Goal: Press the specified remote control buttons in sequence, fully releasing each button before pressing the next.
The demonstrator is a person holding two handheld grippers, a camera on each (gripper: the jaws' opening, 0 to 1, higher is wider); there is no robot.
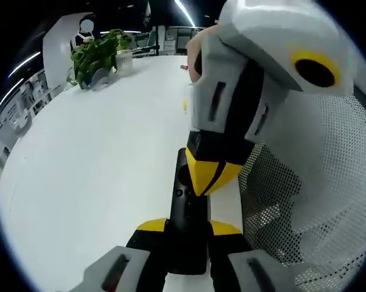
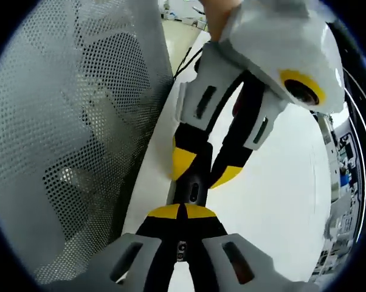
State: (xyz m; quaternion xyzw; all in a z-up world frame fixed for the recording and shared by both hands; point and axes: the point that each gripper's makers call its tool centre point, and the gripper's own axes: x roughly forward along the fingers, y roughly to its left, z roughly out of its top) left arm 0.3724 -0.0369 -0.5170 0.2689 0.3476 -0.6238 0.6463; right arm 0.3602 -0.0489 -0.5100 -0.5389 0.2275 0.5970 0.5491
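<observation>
Two grippers meet over one black remote [image 1: 188,225] lying on the white desk [image 1: 92,176], close to its edge. Left gripper [image 1: 189,230] has its yellow-tipped jaws narrow, clamped on the remote's near end from both sides, remote running fwd away from the camera. Right gripper [image 1: 208,173] comes in from the upper right in the left gripper view, jaws drawn together, yellow tips down on the remote's top face near the round button area; can't tell which button is under them. In the right gripper view the right gripper [image 2: 182,211] has its jaws closed tip to tip right over the remote [image 2: 192,190], while the left gripper [image 2: 204,167] reaches in from above w/ jaws on either side of the remote. Grey perforated mesh panel [image 1: 310,201], prob. a chair back, stands just beside the desk edge and blocks that whole side; same mesh [image 2: 79,134] seen in the right gripper view. Far across the desk: leafy green plant [image 1: 98,55] next to a pale cup-like pot [image 1: 124,61], well apart from the remote. Office bkgd w/ ceiling lights, blurred.
</observation>
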